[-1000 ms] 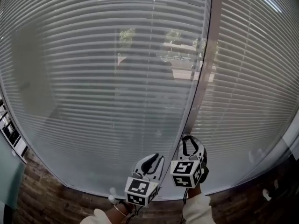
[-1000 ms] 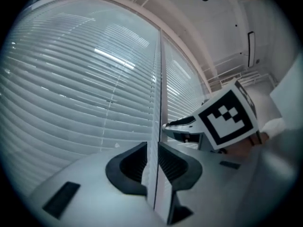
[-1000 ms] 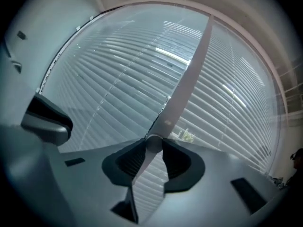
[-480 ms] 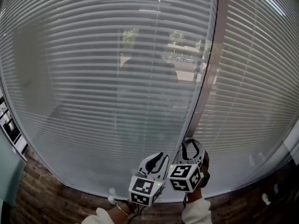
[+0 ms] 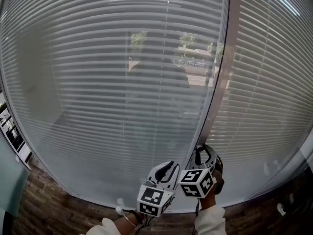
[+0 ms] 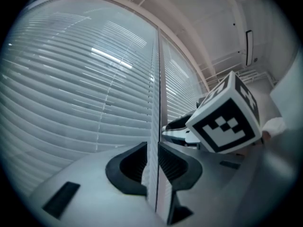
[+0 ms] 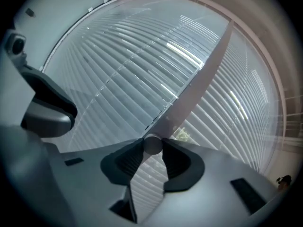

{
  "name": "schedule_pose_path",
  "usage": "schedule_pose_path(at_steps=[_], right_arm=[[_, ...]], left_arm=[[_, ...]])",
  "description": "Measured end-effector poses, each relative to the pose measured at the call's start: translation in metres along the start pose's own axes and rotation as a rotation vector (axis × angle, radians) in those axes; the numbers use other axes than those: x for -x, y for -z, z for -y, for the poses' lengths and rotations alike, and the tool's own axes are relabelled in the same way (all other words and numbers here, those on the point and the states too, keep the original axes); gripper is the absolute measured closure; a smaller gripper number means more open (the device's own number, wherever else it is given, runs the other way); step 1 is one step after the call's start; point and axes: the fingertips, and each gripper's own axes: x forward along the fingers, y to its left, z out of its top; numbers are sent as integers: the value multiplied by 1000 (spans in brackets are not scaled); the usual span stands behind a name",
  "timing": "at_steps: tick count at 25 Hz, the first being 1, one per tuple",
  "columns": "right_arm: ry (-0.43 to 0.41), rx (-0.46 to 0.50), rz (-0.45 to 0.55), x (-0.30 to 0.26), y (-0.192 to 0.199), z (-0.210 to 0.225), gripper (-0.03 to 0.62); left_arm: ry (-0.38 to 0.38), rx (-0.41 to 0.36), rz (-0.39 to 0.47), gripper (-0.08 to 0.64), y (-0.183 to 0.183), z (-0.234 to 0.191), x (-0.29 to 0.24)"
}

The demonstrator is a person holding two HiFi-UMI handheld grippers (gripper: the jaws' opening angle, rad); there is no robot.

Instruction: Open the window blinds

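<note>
Grey slatted window blinds (image 5: 98, 82) fill the head view, with trees faintly visible through them. A thin blind wand (image 5: 213, 106) hangs along the window post, down to both grippers. My left gripper (image 5: 164, 169) is low in the middle and my right gripper (image 5: 204, 152) is just right of it and slightly higher. In the left gripper view, the left gripper (image 6: 156, 167) is shut on the thin wand (image 6: 157, 126), with the right gripper's marker cube (image 6: 226, 117) close by. In the right gripper view, the right gripper (image 7: 152, 149) is shut on the wand's round shaft (image 7: 152, 144).
A pale window post (image 5: 231, 58) separates this blind from a second blind (image 5: 274, 82) on the right. Brick-patterned surface (image 5: 44, 214) runs below the sill. Small white cord knobs (image 5: 119, 208) hang low at the left, and another (image 5: 281, 208) at the right. Shelving (image 5: 12, 136) stands at the far left.
Both grippers have drifted slightly right and lower in the head view while still clamped on the wand. The slats look much the same.
</note>
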Motion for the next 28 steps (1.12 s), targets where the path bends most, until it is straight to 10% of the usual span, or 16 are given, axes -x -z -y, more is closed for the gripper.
schedule_pose_path(at_steps=[6,15,17,22,25,28], right_arm=[[-55,-209,12,5,-7,0,462],[-221,-1261,172,-5,11,7,463],[-175,-993,148,-2,9,8,463],[14,82,38,2,-11,-3,462],[16,119,20,1,-11,-5,463],[-41,-231,64,1,-10,3,463]], left_arm=[[1,23,-8,502,1,0,7],[22,12,-27,502,11,-4,10],[27,11,-26,502,11,-5,12],[23,9,-20,502,8,-13,12],[25,17,-10,502,9,-13,10],[36,17,-8,502,14,-12,8]])
